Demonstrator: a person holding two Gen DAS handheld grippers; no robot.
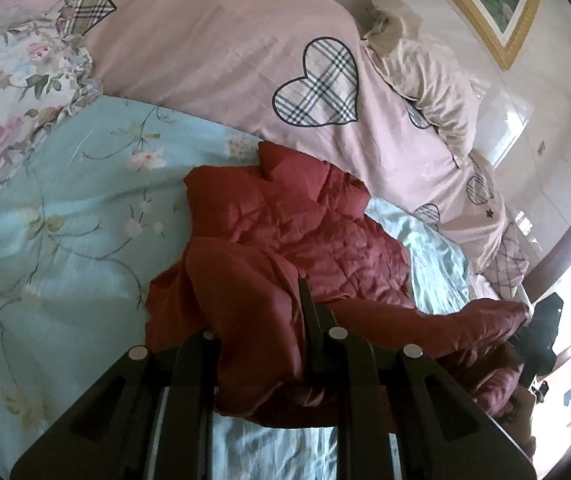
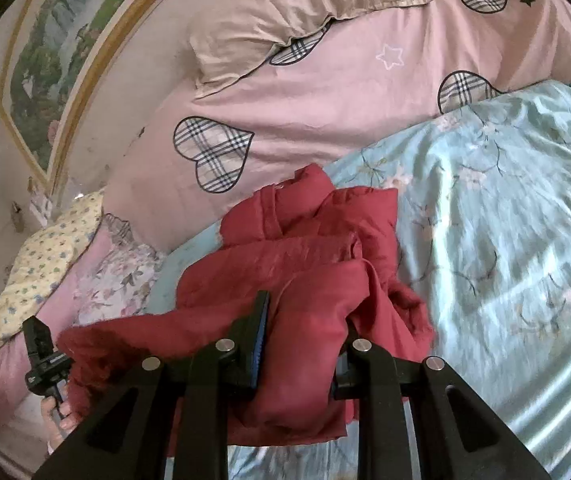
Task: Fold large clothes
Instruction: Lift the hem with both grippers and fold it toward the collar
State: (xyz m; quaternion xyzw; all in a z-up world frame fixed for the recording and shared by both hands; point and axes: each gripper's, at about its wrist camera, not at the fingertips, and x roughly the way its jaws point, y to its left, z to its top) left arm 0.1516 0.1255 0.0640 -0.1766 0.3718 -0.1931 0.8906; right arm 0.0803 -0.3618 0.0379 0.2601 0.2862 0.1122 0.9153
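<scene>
A red quilted jacket (image 1: 309, 224) lies crumpled on the light blue floral sheet (image 1: 65, 216) of a bed. My left gripper (image 1: 261, 320) is shut on a fold of the jacket's near edge and holds it lifted. In the right wrist view the jacket (image 2: 317, 248) is bunched up, and my right gripper (image 2: 305, 320) is shut on a thick fold of it. The other gripper (image 2: 43, 356) shows at the left of that view, at the jacket's far end.
A pink duvet with plaid hearts (image 1: 245, 48) lies behind the jacket, with a beige pillow (image 1: 433, 88) on it. A floral quilt (image 1: 13, 92) lies at the left. A framed picture (image 2: 57, 52) hangs on the wall.
</scene>
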